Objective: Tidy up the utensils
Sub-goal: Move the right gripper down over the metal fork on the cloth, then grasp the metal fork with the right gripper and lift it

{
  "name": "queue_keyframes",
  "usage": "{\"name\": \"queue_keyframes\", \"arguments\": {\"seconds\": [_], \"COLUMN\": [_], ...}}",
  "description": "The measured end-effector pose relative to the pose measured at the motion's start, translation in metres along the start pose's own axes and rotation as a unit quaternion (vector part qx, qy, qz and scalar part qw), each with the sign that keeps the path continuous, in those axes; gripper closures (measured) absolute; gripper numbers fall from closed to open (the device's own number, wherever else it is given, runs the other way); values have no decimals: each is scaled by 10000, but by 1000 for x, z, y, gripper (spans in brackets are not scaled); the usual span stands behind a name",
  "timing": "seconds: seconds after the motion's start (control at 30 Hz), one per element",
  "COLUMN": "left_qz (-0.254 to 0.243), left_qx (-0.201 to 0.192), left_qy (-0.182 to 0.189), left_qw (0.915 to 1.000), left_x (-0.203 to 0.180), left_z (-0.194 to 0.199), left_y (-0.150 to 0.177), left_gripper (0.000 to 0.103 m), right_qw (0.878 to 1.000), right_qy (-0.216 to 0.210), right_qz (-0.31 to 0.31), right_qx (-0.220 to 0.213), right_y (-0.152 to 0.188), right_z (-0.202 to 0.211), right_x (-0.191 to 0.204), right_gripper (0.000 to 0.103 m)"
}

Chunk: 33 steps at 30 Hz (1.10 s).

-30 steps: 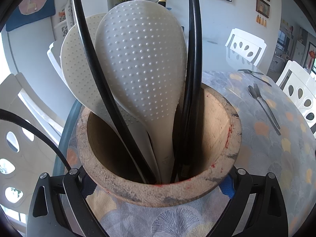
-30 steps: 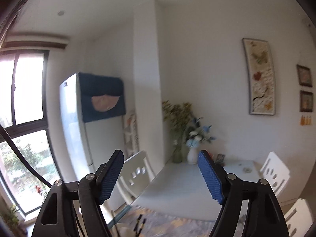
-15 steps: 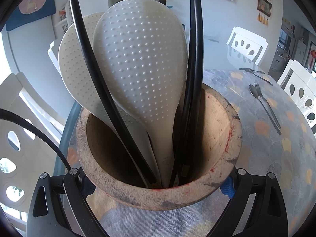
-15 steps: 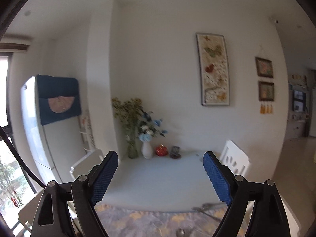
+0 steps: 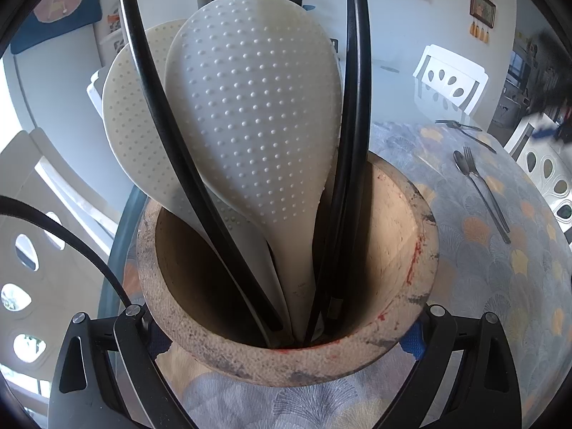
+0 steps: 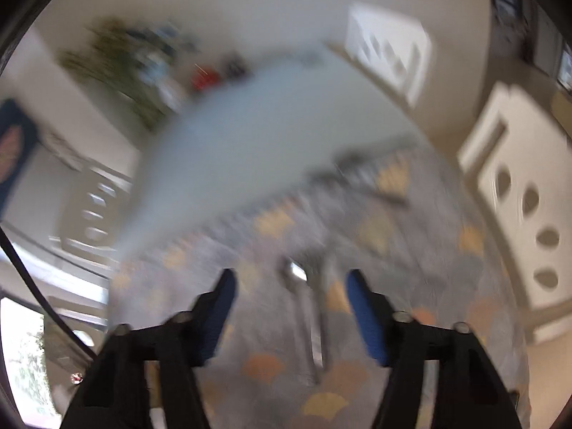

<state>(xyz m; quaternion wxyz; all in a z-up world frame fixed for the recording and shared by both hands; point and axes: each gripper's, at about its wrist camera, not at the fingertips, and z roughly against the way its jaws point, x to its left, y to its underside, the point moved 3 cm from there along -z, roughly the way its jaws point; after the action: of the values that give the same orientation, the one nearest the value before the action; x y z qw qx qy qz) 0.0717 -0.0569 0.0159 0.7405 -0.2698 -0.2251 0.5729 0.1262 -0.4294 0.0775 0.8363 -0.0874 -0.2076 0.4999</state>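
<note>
Standing in a speckled clay pot (image 5: 286,354) – dimpled white paddles (image 5: 257,107), black-handled utensils (image 5: 352,107)

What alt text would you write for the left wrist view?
A clay pot sits between the left gripper's fingers, holding two white rice paddles and black chopsticks. Beyond it, a spoon and fork lie on the patterned tablecloth.

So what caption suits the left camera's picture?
Left gripper clamps a clay pot holding rice paddles.
</note>
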Motion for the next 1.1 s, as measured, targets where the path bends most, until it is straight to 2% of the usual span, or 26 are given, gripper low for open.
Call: {"name": "queue_keyframes", "arguments": {"seconds": [0.07, 0.17, 0.4, 0.47, 0.53, 0.57, 0.6, 0.67, 0.77, 0.93, 1.03, 1.1], "left_qz": [9, 17, 38, 37, 35, 35, 36, 39, 44, 36, 37, 37], "left_qx": [16, 48, 110, 123, 123, 120, 117, 110, 91, 70, 68, 71], "left_qy": [2, -7, -5, -5, -2, 0, 3, 7, 11, 20, 19, 23], "left_qw": [10000, 10000, 9999, 9999, 9999, 9999, 9999, 9999, 9999, 10000, 10000, 10000], "left_x": [0, 1, 1, 1, 1, 1, 1, 2, 3, 4, 4, 5], "left_z": [0, 0, -1, -1, -1, -1, -1, -1, -1, 0, 0, 0], "left_y": [0, -1, -2, -2, -3, -4, -4, -4, -2, -1, -1, -1], "left_gripper": [7, 7, 7, 7, 7, 7, 7, 7, 7, 7, 7, 7], "right_qw": [9989, 9965, 9948, 9931, 9880, 9863, 9850, 9857, 9896, 9932, 9934, 9938], "right_qy": [-31, 18, 417, 702, 1012, 1068, 1071, 1042, 936, 369, 86, 155], "right_qz": [-209, -279, 250, 591, 1008, 1128, 1219, 1163, 819, 461, -147, -398], "right_qx": [424, 783, 895, 730, 595, 557, 585, 628, 717, 1002, 1136, 1023], "right_y": [9, 18, 14, 14, 15, 16, 19, 22, 26, 25, 16, 9], "right_z": [-35, -66, -103, -107, -106, -106, -105, -101, -91, -86, -84, -83], "right_x": [-13, -18, -4, 3, 11, 14, 14, 10, -11, -35, -53, -58], "right_gripper": [61, 62, 62, 63, 70, 83, 91, 93, 93, 90, 80, 68]}}
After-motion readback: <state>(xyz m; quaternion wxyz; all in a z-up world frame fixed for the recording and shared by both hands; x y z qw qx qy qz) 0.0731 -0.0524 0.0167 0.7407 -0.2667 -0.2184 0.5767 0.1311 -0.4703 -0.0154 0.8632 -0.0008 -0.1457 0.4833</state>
